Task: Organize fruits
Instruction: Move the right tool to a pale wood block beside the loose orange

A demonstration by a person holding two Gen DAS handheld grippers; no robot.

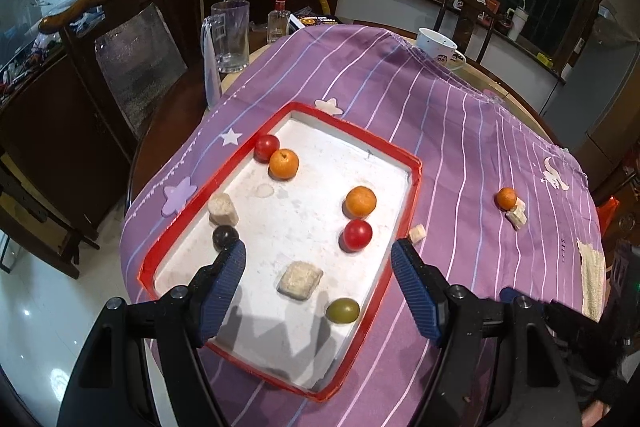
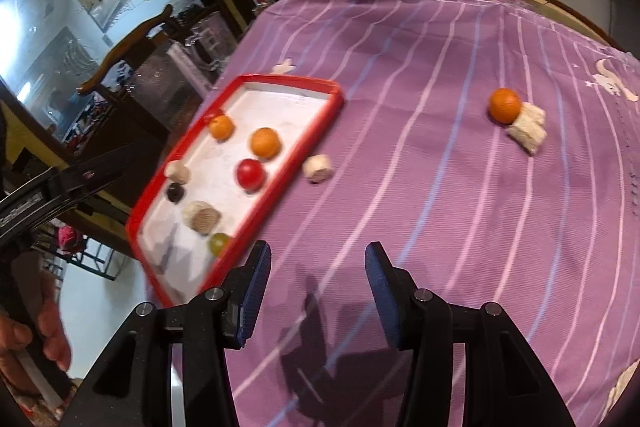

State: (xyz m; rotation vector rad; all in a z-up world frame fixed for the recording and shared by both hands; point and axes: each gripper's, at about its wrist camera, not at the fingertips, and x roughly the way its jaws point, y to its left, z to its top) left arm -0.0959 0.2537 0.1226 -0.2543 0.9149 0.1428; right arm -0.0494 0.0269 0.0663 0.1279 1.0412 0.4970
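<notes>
1. Left gripper: jaws spread wide and holding nothing, poised over the near half of the red-rimmed tray.
2. Between and just beyond its fingertips: a red fruit, an orange behind it, a beige block and a green fruit nearer.
3. Far left corner of tray: another orange touching a dark red fruit.
4. Right gripper: jaws apart, empty, above bare purple striped cloth, tray to its left.
5. Far right on cloth, well apart from both tools: lone orange touching a pale chunk.
</notes>
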